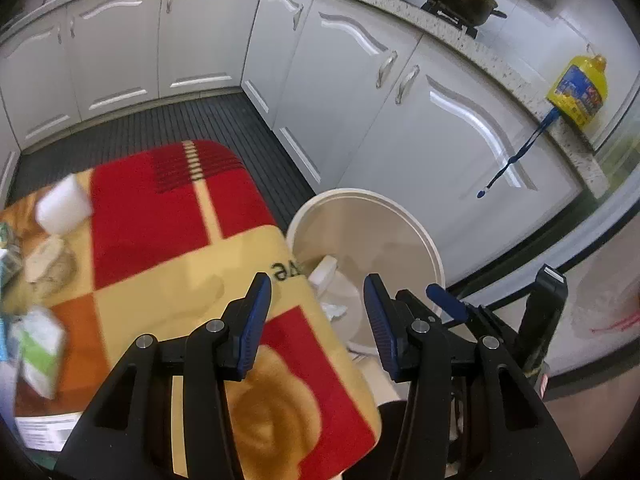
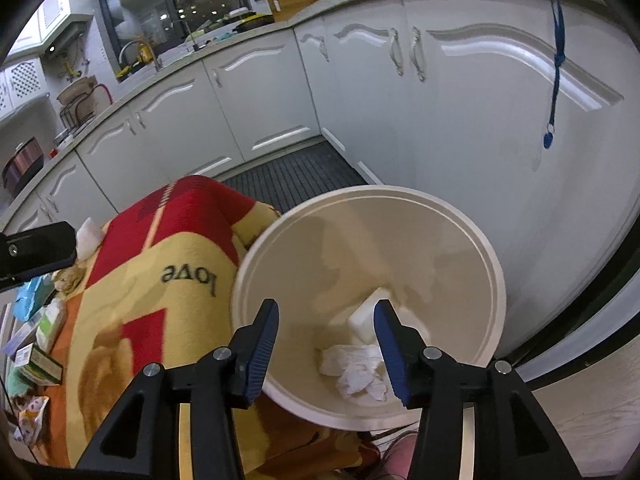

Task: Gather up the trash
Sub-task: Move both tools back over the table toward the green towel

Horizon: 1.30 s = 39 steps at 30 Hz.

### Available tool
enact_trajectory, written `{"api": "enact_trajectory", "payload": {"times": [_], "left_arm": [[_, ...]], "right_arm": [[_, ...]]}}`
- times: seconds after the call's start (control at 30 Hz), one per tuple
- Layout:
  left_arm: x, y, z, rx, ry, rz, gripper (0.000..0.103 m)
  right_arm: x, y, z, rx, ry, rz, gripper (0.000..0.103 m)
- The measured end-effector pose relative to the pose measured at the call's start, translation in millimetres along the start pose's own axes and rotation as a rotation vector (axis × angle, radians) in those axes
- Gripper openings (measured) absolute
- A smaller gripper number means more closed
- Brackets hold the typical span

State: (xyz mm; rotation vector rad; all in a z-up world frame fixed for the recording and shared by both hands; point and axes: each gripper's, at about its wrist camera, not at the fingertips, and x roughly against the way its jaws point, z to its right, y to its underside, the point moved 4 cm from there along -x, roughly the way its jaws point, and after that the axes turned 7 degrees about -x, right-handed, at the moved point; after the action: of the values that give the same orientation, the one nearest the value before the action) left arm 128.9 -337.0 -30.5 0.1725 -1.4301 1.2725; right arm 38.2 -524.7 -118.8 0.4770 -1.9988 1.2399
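Observation:
A round cream trash bin [image 2: 496,276] stands on the floor beside a table covered with a red and yellow blanket [image 2: 160,280]. In the bin lie a white foam block [image 2: 362,318] and crumpled white tissue [image 2: 352,368]. My right gripper [image 2: 326,354] is open and empty right above the bin's mouth. My left gripper [image 1: 316,322] is open and empty over the blanket's edge next to the bin [image 1: 400,208]. On the blanket [image 1: 160,208] at the left lie a white foam block [image 1: 64,204], crumpled paper [image 1: 50,264] and a green and white packet [image 1: 38,350].
White kitchen cabinets [image 1: 360,92] run behind the bin. A dark ribbed floor mat [image 1: 168,124] lies past the table. A blue lanyard [image 2: 556,56] hangs from the counter. Small boxes and packets [image 2: 38,340] lie at the table's left. A plastic bag [image 1: 604,308] lies on the floor right.

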Motion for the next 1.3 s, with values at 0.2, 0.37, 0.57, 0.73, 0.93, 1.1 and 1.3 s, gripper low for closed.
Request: {"api": "enact_trajectory", "payload": {"times": [0.2, 0.37, 0.57, 0.73, 0.93, 1.1, 1.3], "left_arm": [[56.3, 4.6, -30.0, -0.01, -0.005, 0.032, 0.048], [103.3, 14.6, -61.7, 0.016, 0.003, 0.059, 0.053], [149.2, 36.7, -99.4, 0.061, -0.01, 0.092, 0.054], [176.5, 69.0, -132.1, 0.11, -0.043, 0.107, 0.055], [187.2, 115.6, -172.1, 0.207, -0.085, 0.092, 0.056], [189.7, 153.1, -197.8, 0.3, -0.088, 0.081, 0.056], [188.2, 185.8, -216.5, 0.359, -0.12, 0.067, 0.056]], "right_arm": [[19.9, -0.4, -23.0, 0.027, -0.032, 0.031, 0.063], [30.3, 0.5, -50.4, 0.063, -0.07, 0.041, 0.063], [39.2, 8.1, -87.3, 0.117, -0.121, 0.035, 0.063], [45.2, 17.6, -113.5, 0.156, -0.154, 0.026, 0.064], [42.7, 32.1, -139.8, 0.192, -0.189, -0.007, 0.066], [43.1, 47.2, -165.0, 0.23, -0.232, -0.039, 0.066], [41.4, 63.0, -188.5, 0.249, -0.285, -0.08, 0.068]]}}
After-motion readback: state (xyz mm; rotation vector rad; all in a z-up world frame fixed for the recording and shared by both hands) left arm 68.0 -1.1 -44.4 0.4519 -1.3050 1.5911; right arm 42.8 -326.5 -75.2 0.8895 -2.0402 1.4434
